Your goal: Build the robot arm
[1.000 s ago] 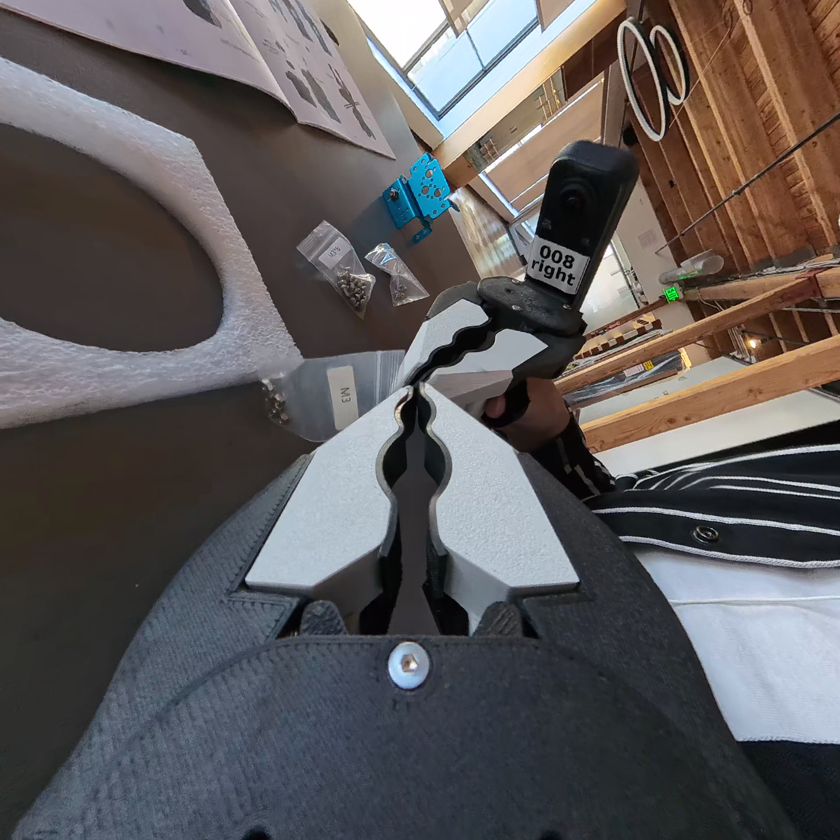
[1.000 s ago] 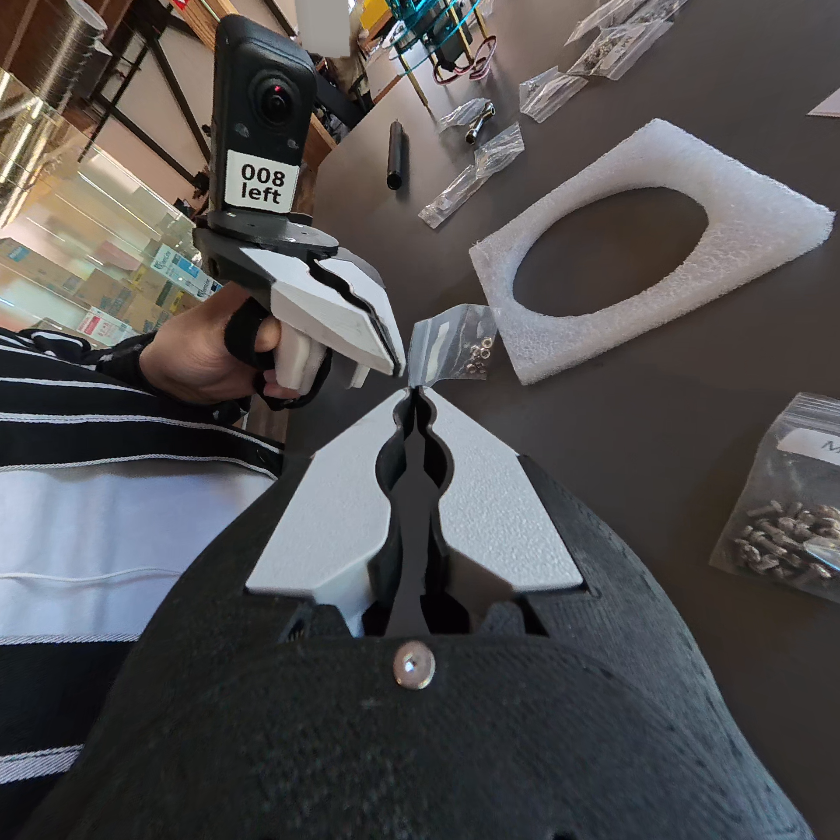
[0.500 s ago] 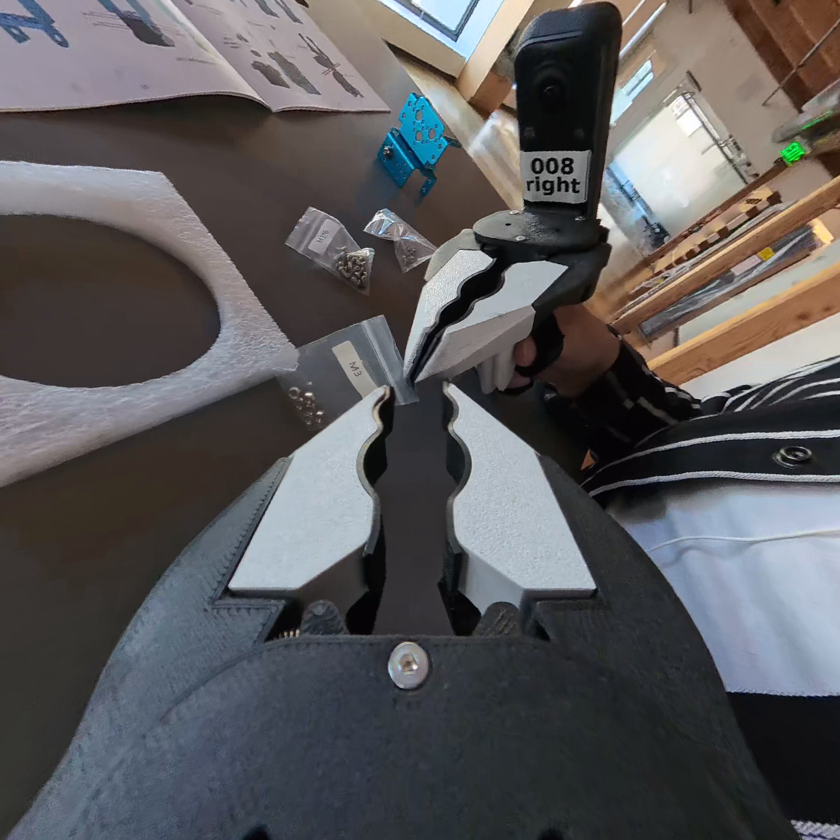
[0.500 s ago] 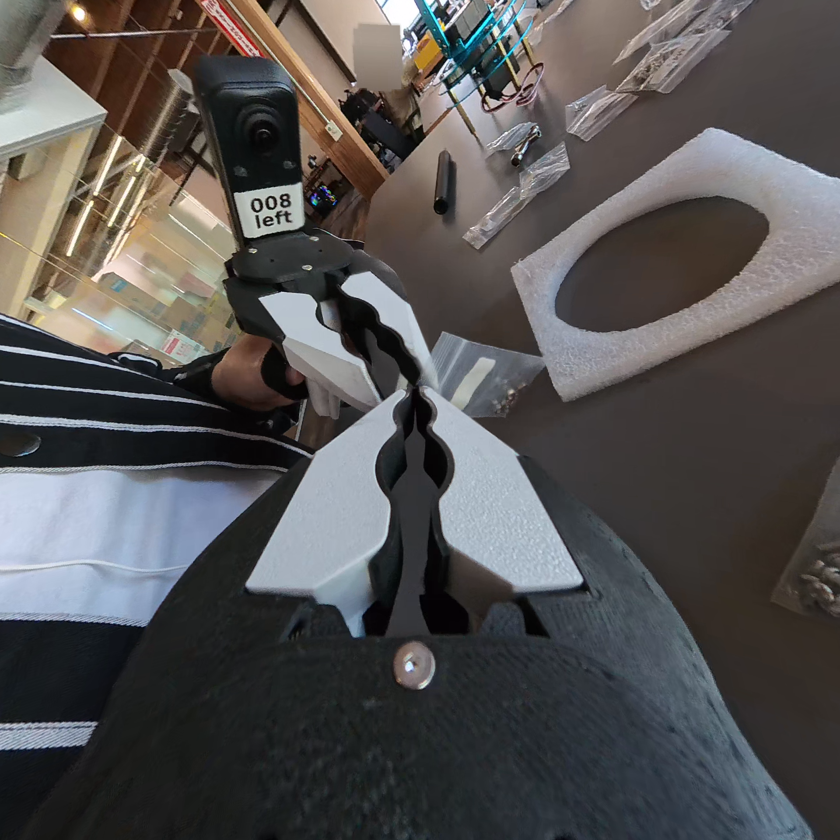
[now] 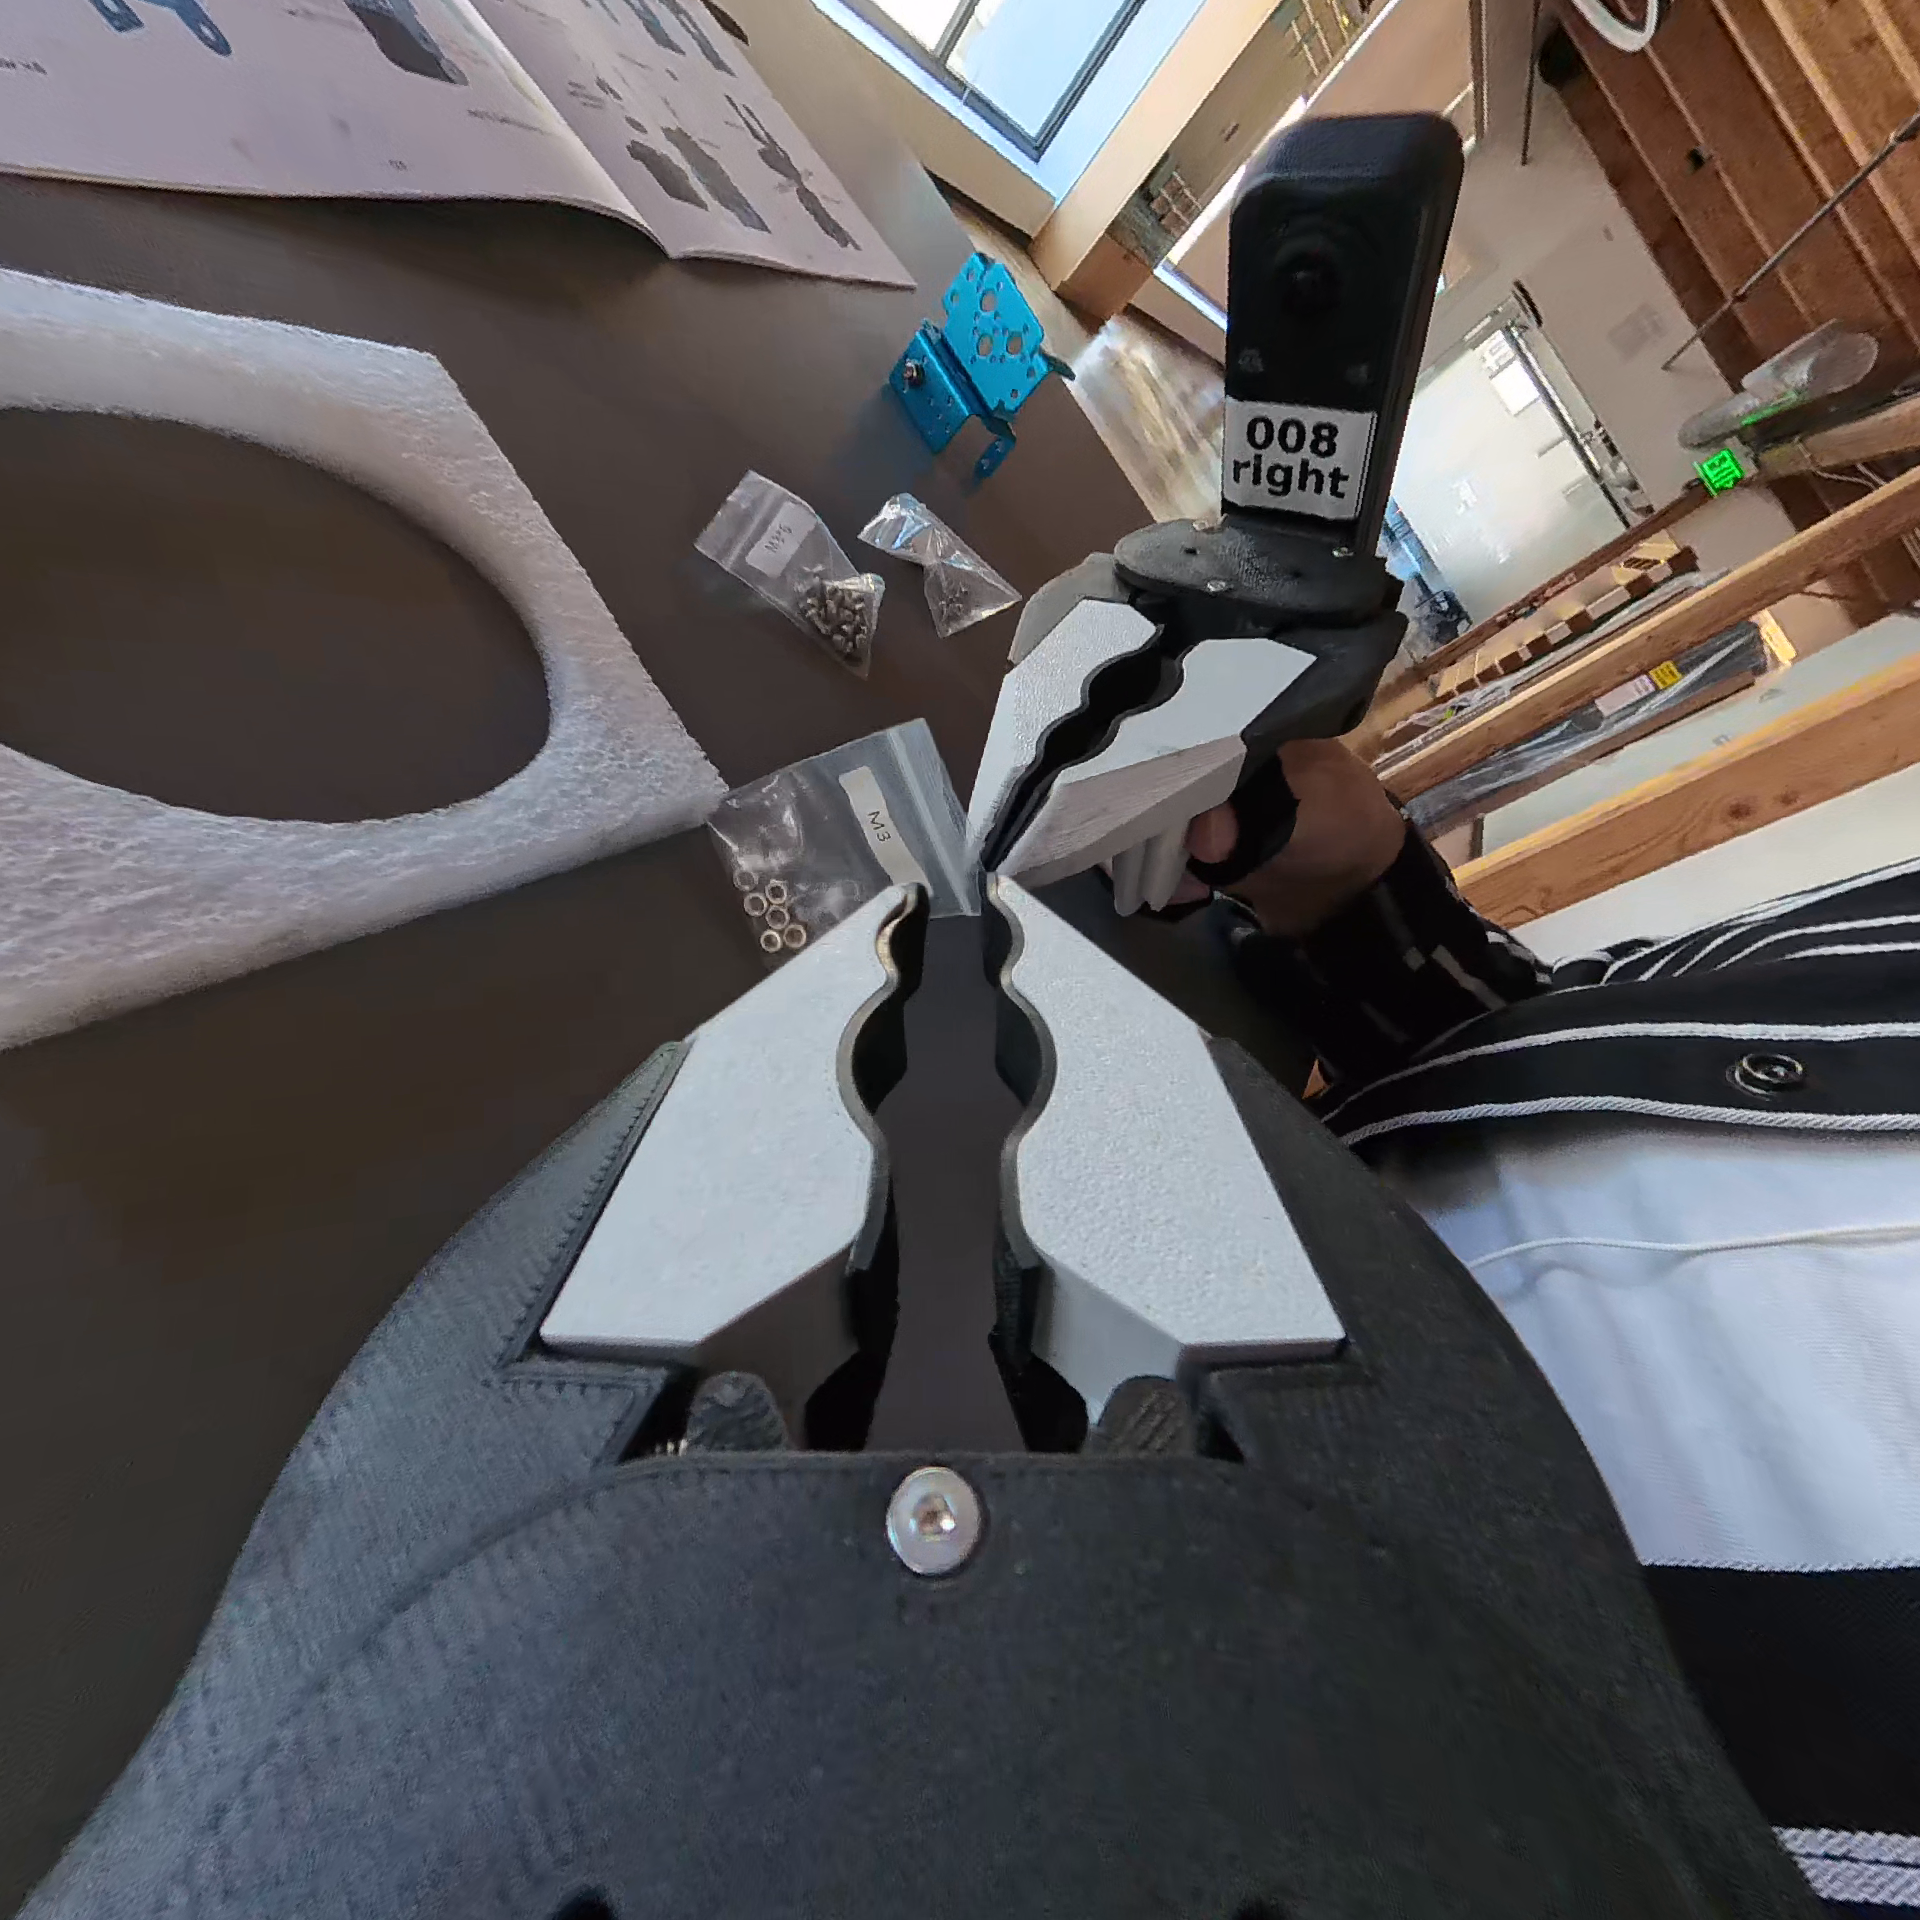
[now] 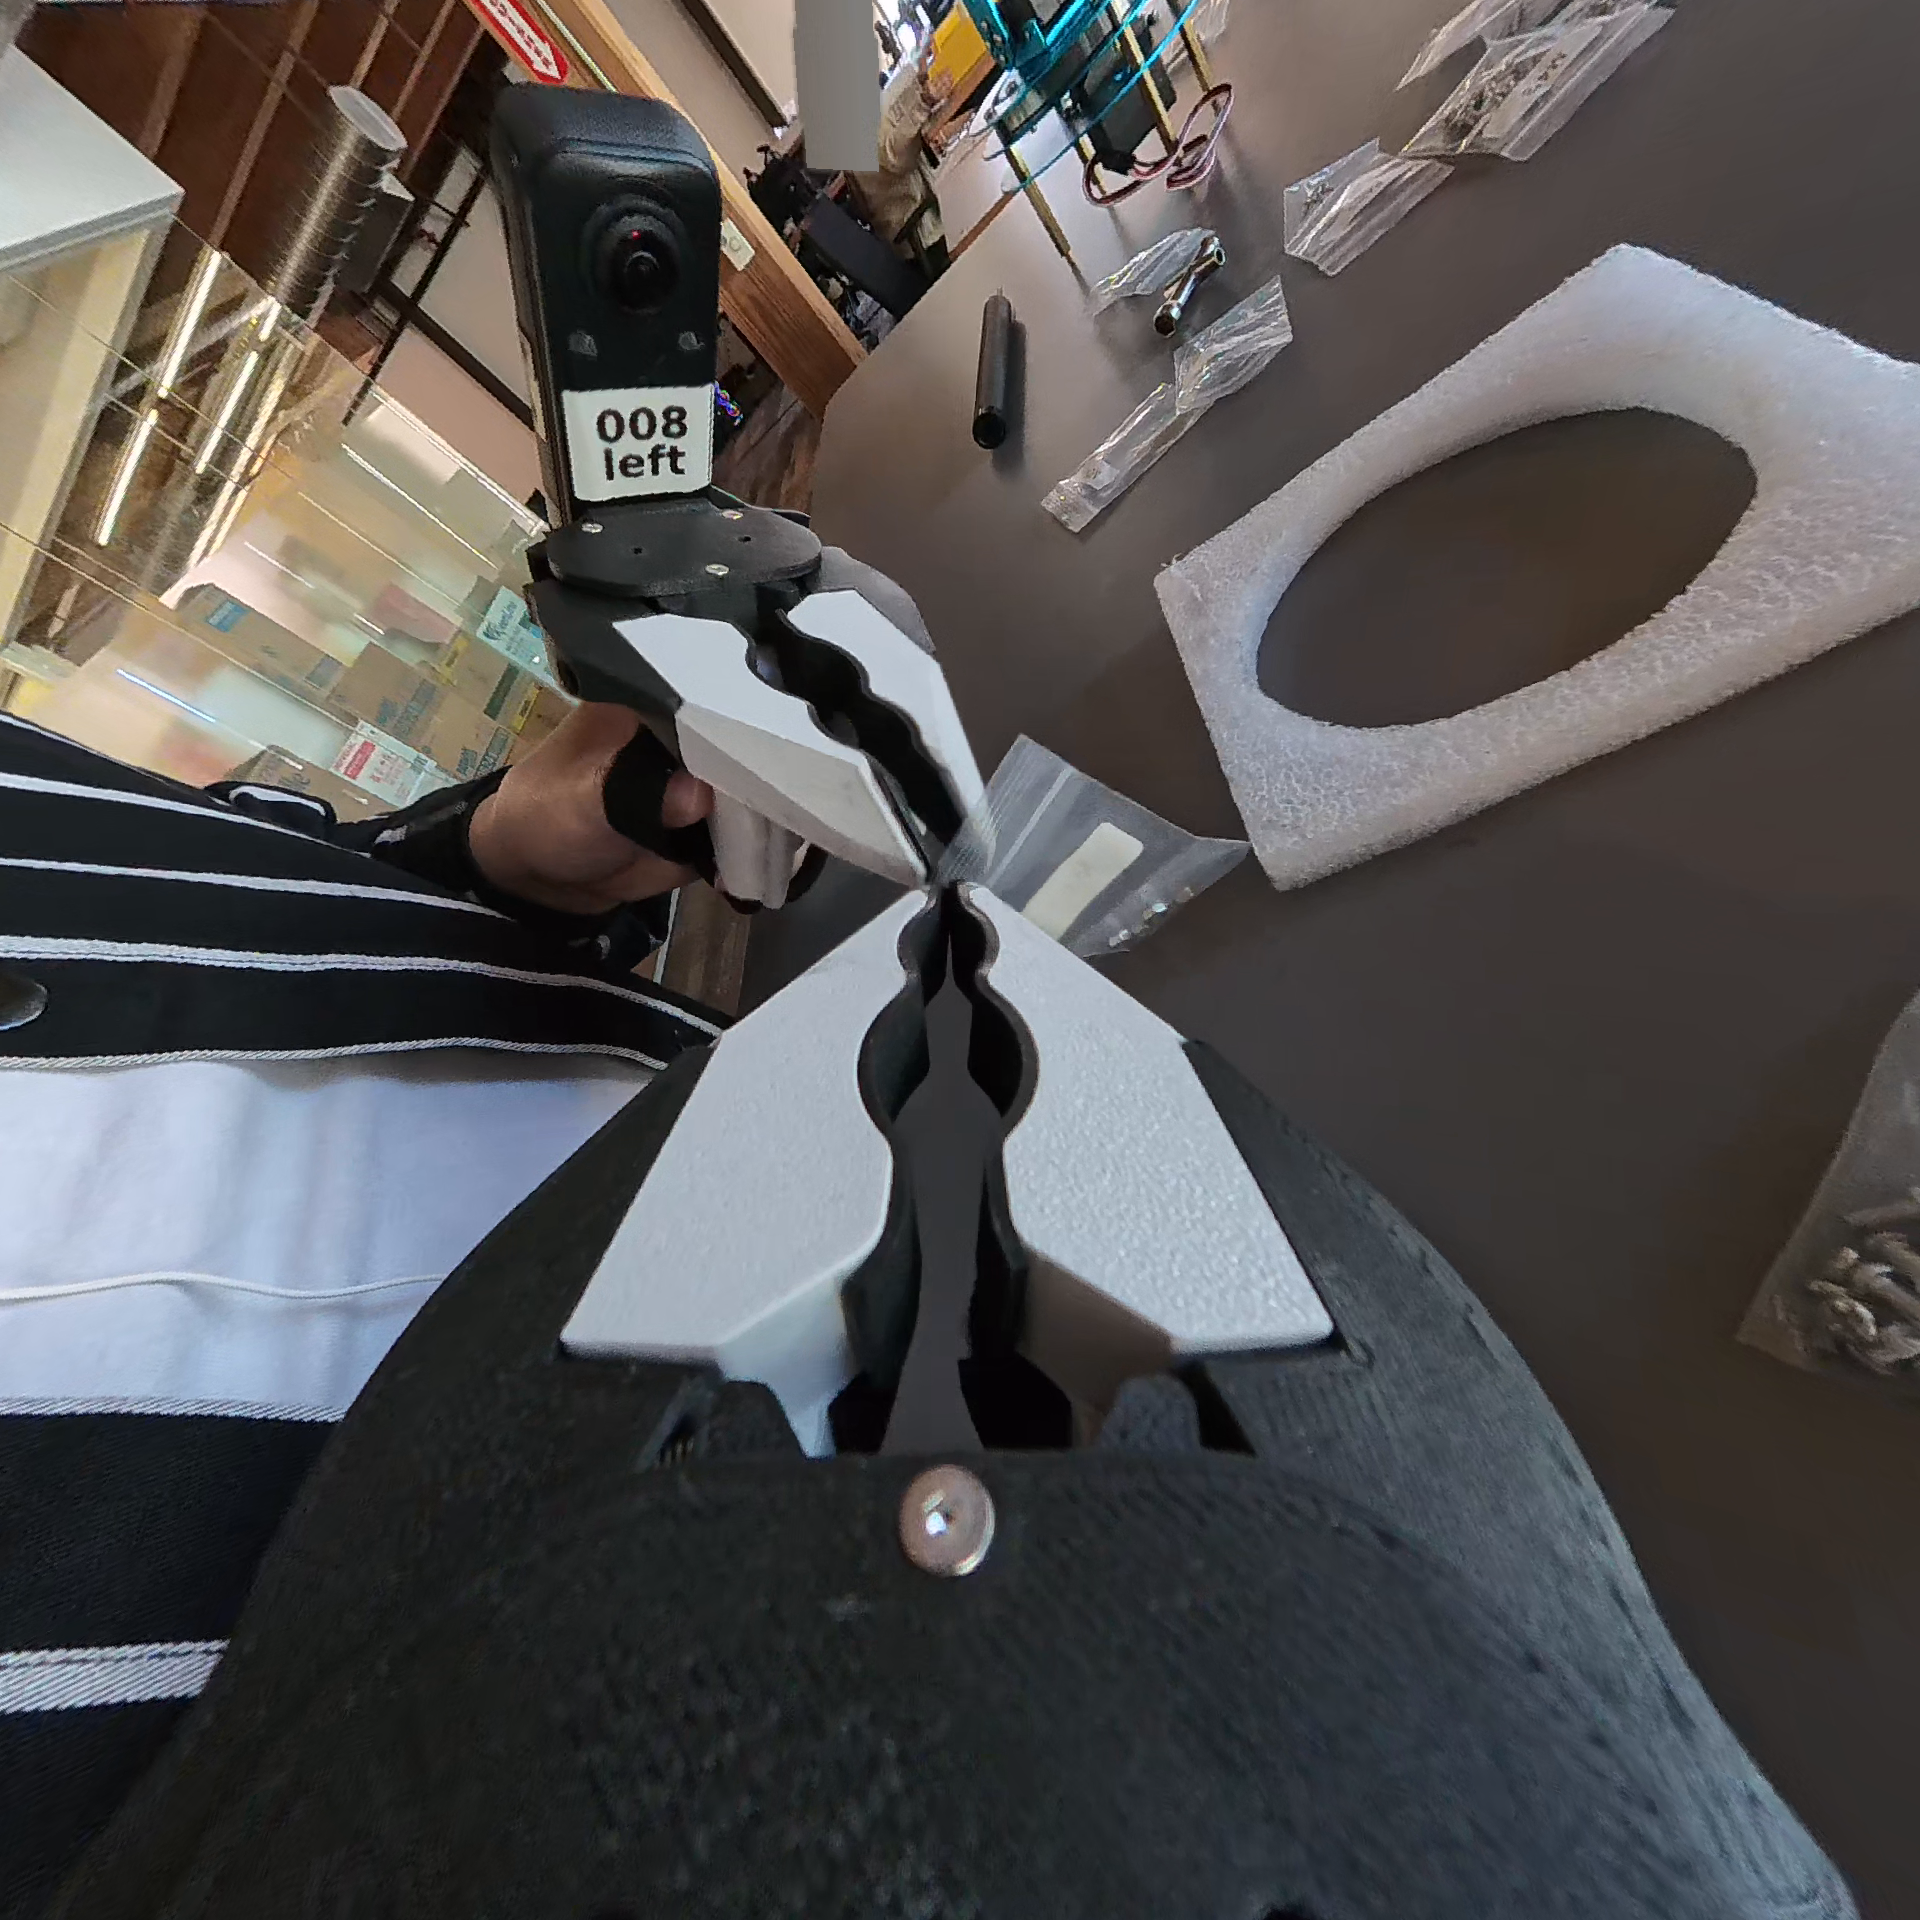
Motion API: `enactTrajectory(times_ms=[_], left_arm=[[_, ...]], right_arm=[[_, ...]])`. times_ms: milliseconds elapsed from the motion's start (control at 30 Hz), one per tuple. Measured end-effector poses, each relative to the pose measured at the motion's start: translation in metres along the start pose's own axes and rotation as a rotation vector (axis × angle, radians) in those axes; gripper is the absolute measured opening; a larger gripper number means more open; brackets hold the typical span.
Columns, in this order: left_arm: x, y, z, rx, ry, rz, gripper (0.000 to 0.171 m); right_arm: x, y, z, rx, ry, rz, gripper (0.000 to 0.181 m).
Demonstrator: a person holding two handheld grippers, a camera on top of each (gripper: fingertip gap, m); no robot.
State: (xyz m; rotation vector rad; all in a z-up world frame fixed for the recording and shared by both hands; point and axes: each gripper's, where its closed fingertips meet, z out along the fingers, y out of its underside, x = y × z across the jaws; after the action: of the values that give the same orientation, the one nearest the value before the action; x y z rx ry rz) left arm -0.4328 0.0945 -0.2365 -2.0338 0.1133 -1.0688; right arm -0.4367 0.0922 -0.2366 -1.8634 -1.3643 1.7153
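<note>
A small clear zip bag with a white label and several small metal nuts lies tilted over the dark table, beside a white foam frame. My right gripper is shut on the bag's zip-strip corner, and this also shows in the left wrist view. My left gripper is open with a narrow gap. The bag's zip edge stands between its fingertips, and a gap shows beside it. The bag also shows in the right wrist view, with the left gripper at its edge.
The white foam frame with an oval hole lies to the left. Behind it are two bags of screws, a blue metal bracket and an open booklet. The right wrist view shows a bag of screws, a black rod and more bags. The tips of both grippers are at nearly the same place. The blue metal bracket is about equally far from each gripper, around 30 cm.
My left gripper was shut on the bag's edge a second ago, then opened wide, and now stands narrower around the zip edge. My right gripper stayed shut on the bag.
</note>
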Motion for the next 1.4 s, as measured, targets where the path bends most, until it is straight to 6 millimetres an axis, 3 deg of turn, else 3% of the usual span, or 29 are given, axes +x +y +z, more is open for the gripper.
enactTrajectory(times_ms=[200, 367, 867, 1167, 1400], left_arm=[[-0.001, -0.003, 0.004, 0.008, 0.019, -0.019, 0.008], [-0.001, 0.004, 0.012, -0.026, 0.01, -0.004, 0.006], [-0.006, 0.007, 0.017, -0.046, -0.003, -0.02, 0.003], [-0.021, 0.0, 0.019, -0.056, -0.066, -0.081, 0.019], [-0.026, -0.003, 0.025, -0.071, -0.098, -0.094, 0.019]], right_arm=[[0.0, -0.002, -0.004, 0.014, -0.015, 0.033, 0.0], [0.011, -0.008, -0.01, 0.049, 0.035, 0.074, 0.015], [0.029, 0.006, -0.009, -0.023, 0.141, 0.085, 0.0], [0.031, 0.007, -0.008, -0.027, 0.15, 0.096, 0.0], [0.029, 0.008, -0.006, -0.034, 0.149, 0.077, 0.0]])
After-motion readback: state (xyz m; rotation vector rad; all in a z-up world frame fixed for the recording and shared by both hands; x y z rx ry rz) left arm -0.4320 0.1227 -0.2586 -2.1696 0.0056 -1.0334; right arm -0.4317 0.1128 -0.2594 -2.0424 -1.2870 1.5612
